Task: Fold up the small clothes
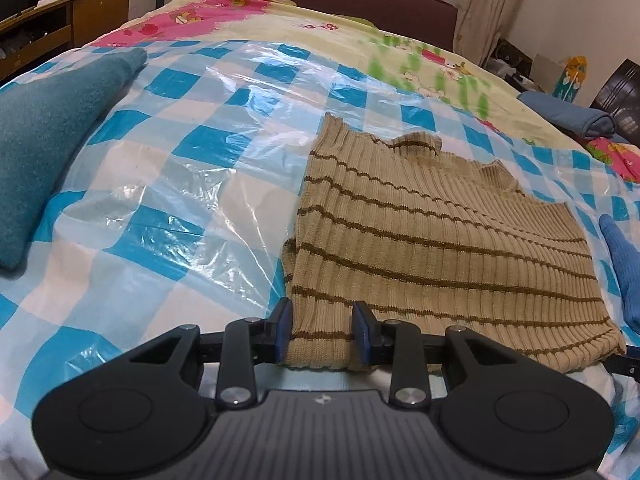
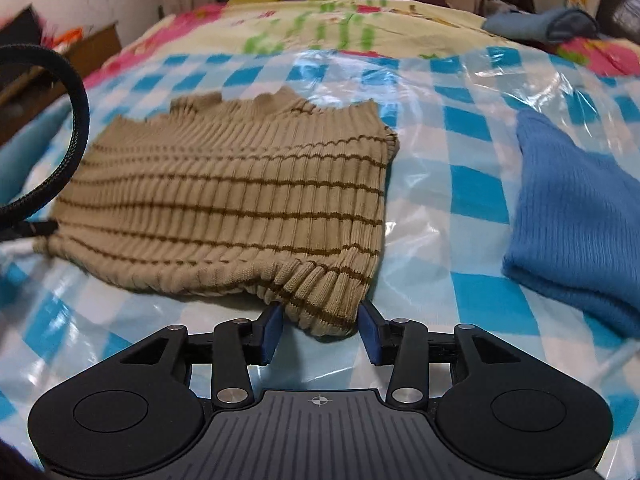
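Observation:
A beige ribbed sweater with brown stripes (image 1: pixel 420 232) lies folded on a blue-and-white checked plastic sheet (image 1: pixel 192 184) spread over the bed. My left gripper (image 1: pixel 323 330) is shut on the sweater's near left corner, with the cloth filling the gap between its blue pads. In the right wrist view the same sweater (image 2: pixel 240 200) lies ahead and to the left. Its near right corner droops between the fingers of my right gripper (image 2: pixel 320 332), which stands open with the pads just clear of the cloth.
A teal garment (image 1: pixel 48 132) lies on the sheet's left side and a blue knit piece (image 2: pixel 572 216) on its right. A folded blue cloth (image 2: pixel 552 24) sits at the far right of the bed. A black cable (image 2: pixel 76 120) loops at left. A wooden cabinet (image 1: pixel 80 16) stands beyond the bed.

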`<state>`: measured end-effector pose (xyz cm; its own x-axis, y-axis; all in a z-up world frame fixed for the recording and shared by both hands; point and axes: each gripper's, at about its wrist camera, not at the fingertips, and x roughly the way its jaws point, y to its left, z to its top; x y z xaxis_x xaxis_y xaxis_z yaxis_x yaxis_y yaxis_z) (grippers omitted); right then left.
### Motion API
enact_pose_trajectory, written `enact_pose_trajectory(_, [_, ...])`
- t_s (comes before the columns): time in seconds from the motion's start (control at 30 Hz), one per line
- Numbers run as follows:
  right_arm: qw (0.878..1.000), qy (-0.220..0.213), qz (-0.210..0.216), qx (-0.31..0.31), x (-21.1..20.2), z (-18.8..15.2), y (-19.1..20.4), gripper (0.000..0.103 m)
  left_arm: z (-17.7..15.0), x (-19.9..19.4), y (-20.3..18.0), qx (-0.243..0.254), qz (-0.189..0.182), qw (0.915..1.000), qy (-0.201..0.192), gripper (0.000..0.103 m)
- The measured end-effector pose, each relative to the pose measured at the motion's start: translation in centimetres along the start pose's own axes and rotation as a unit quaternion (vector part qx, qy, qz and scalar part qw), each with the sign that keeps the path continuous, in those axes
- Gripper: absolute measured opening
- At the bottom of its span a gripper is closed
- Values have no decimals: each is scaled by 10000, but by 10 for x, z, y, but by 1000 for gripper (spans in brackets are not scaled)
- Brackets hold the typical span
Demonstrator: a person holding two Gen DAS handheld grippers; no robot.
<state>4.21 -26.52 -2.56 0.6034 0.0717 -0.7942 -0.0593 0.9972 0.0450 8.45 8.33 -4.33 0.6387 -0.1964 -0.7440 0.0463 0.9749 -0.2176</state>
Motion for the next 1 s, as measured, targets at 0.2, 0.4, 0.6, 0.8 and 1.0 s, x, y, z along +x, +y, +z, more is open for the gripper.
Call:
enact_pose_trajectory(0.2, [9999,23,-170,11,-13,4,-13,14,-1,6,4,31,74,9999,106,37])
enact_pose_trajectory(0.4, [9991,256,-342,-11,6,-6,-17,14,-2,16,4,93,175,9995,253,39])
enact_pose_trajectory(0.6, [9992,294,-286,21,-7,-2,-19,22,-3,10,11,-158,11,9997,199,39])
enact_pose_trajectory(0.8, [9985,123,-186,491,-40,-5,-28,22,-7,-5,15,-392,-126,9991,-32,39])
enact_pose_trajectory(1.0, [9990,-168,208,368,-44,13,4,22,-13,-4,19,-519,-180,9985,-75,39])
